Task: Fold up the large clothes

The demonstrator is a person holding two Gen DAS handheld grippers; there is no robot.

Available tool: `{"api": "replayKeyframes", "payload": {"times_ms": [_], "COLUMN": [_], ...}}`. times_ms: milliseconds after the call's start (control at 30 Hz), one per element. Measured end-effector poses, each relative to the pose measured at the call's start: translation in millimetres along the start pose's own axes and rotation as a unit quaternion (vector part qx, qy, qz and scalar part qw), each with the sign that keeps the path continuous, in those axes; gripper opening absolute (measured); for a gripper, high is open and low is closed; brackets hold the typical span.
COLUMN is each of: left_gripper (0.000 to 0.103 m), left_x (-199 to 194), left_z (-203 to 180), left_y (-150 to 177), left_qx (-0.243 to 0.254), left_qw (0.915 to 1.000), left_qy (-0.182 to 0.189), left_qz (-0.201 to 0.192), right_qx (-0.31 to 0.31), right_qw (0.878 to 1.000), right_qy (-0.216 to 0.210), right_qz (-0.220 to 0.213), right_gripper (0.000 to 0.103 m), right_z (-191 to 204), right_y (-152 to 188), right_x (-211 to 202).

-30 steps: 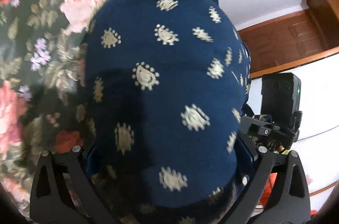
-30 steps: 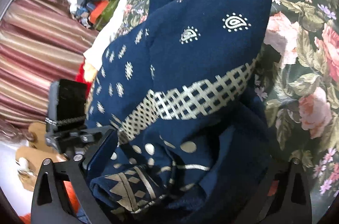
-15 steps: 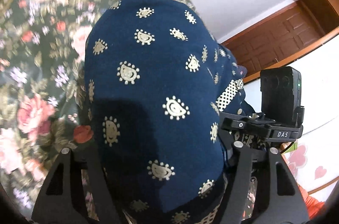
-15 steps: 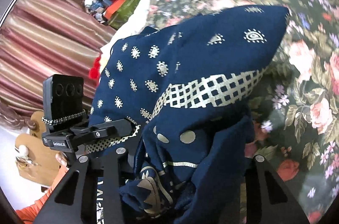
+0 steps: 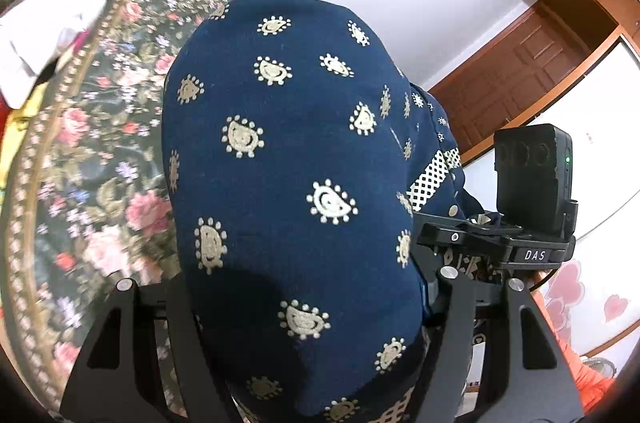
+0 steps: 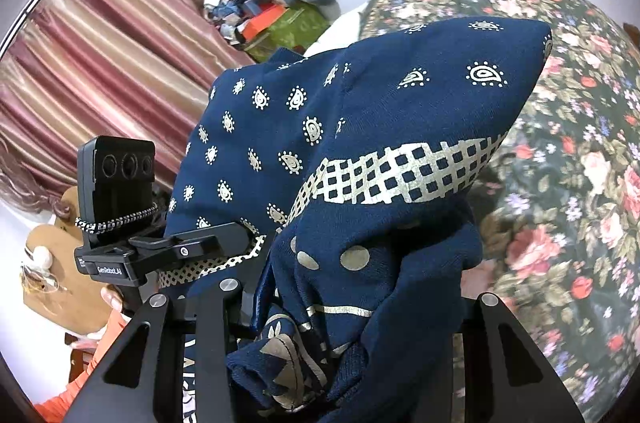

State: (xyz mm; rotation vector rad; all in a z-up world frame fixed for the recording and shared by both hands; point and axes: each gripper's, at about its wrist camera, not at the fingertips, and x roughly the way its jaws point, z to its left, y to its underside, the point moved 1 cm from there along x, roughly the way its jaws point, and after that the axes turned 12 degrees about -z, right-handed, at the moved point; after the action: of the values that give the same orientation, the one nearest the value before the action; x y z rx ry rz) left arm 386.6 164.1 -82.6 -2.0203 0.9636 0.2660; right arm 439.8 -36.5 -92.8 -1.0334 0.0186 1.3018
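A large navy garment [image 5: 288, 183] with gold paisley print and a checked band is bunched up and held off the floral bedspread [image 5: 92, 159]. My left gripper [image 5: 300, 303] is shut on the garment, which drapes over its fingers and hides the tips. In the right wrist view the same garment [image 6: 380, 151] hangs in thick folds over my right gripper [image 6: 340, 335], which is shut on it. The left gripper's body [image 6: 120, 219] shows beside the cloth there, and the right gripper's body [image 5: 528, 207] shows in the left wrist view.
The floral bedspread [image 6: 580, 163] spreads below and to the side. A white cloth [image 5: 40, 35] lies at its far edge. Striped curtains [image 6: 92, 71], a pile of boxes and clutter [image 6: 276, 19], a white wall and a wooden door [image 5: 532, 63] surround the bed.
Both grippers have lifted the garment higher and tilted upward; more wall, door and curtain show now, and the bedspread has dropped away. Both grippers sit closer together.
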Motion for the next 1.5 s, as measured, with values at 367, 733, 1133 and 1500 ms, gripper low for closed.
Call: {"api": "replayKeyframes", "payload": {"times_ms": [367,733,1133,1500], "left_gripper": [0.067,0.067,0.076,0.077], "left_x": [-13,53,41,-12], "left_z": [71,150,145,119], "left_y": [52,93,101,104], "left_qx": [-0.039,-0.072,-0.046,0.015], "left_qw": [0.9984,0.9933,0.9907,0.9784], "left_qy": [-0.013,-0.018,-0.072,-0.193], "left_qz": [0.038,0.088,0.106,0.072], "right_qx": [0.010,0.036,-0.029,-0.166], "right_qw": [0.998,0.990,0.986,0.971], "right_qy": [0.018,0.049,0.082,0.144], "right_qz": [0.060,0.125,0.141,0.099], "right_gripper": [0.040,0.040,0.068,0.087], "right_z": [22,-40,-42,15], "right_y": [54,92,97,110], "right_x": [63,143,115,79]}}
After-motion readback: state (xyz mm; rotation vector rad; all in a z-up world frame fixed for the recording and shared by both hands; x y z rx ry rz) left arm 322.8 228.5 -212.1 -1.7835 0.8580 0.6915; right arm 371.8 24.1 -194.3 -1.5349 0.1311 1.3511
